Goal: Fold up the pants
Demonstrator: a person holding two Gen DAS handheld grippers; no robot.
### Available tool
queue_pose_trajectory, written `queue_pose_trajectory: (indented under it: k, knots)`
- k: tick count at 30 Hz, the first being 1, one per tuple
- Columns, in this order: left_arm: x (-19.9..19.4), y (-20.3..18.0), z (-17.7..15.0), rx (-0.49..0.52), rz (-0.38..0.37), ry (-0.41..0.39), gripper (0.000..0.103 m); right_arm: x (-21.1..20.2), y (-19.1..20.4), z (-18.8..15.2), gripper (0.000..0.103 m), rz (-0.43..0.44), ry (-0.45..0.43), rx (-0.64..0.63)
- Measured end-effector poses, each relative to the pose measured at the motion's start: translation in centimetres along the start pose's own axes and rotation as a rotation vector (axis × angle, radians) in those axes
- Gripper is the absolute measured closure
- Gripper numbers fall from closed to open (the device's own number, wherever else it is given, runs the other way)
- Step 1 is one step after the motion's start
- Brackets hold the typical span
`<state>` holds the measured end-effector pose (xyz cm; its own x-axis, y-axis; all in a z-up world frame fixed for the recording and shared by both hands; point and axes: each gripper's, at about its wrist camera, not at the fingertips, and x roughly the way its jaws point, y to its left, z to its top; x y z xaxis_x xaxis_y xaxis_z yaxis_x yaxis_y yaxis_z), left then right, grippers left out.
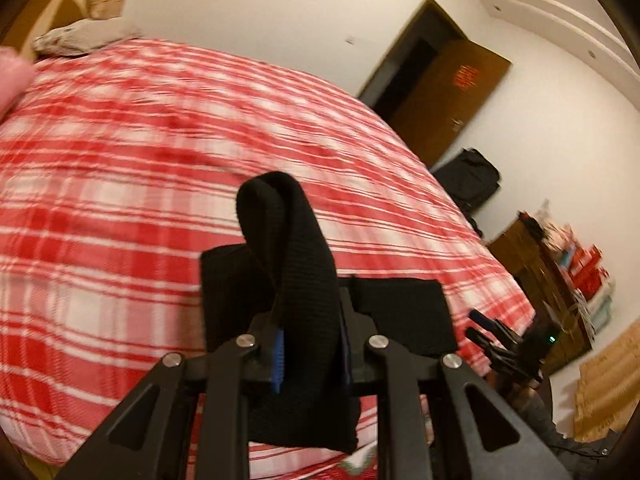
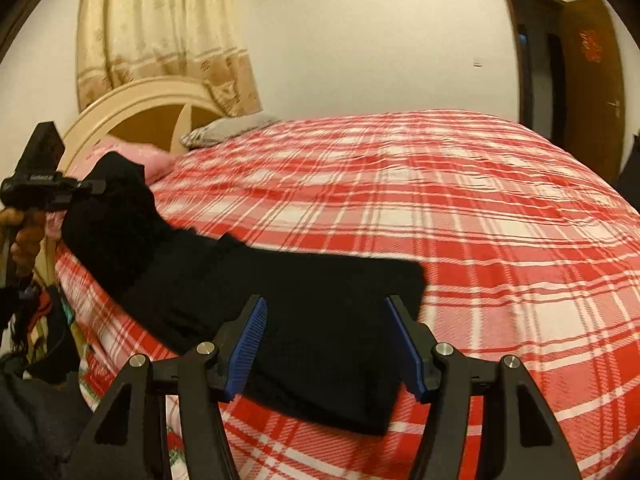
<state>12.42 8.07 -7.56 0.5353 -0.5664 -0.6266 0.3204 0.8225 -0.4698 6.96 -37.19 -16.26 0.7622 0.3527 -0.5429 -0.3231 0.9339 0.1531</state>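
Observation:
Black pants (image 2: 304,320) lie folded along the near edge of a bed with a red and white plaid cover (image 2: 460,208). My left gripper (image 1: 310,354) is shut on a looped fold of the pants (image 1: 292,248) and lifts that end off the bed; it shows at the left of the right wrist view (image 2: 86,188), with the cloth hanging from it. My right gripper (image 2: 326,344) is open, its blue pads (image 2: 250,344) spread just above the near end of the pants. It also shows low at the right of the left wrist view (image 1: 486,330).
A cream headboard (image 2: 132,100) and pillows (image 2: 228,128) stand at the bed's head, with a curtain (image 2: 160,32) behind. A brown door (image 2: 592,80) stands open at the far right. A dark bag (image 1: 468,176) and a cluttered cabinet (image 1: 560,272) stand beside the bed.

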Motion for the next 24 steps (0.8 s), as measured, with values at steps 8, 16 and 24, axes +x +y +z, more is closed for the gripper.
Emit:
queue_pose_trajectory:
  k: [8,16,24]
  knots:
    - [2.7,-6.4,1.5,0.106,-0.057,0.054,0.081,-0.8,-2.5,0.3,0.040,-0.068,-0.019,0.076]
    - [6.6,-11.0,2.0,0.174,-0.082,0.133,0.082,-1.1,-4.0,0.4,0.039,-0.096,-0.029,0.124]
    - [12.1,-14.3,1.6,0.218,-0.085,0.234,0.081,-0.8,-4.8,0.3,0.037,-0.112,-0.019,0.144]
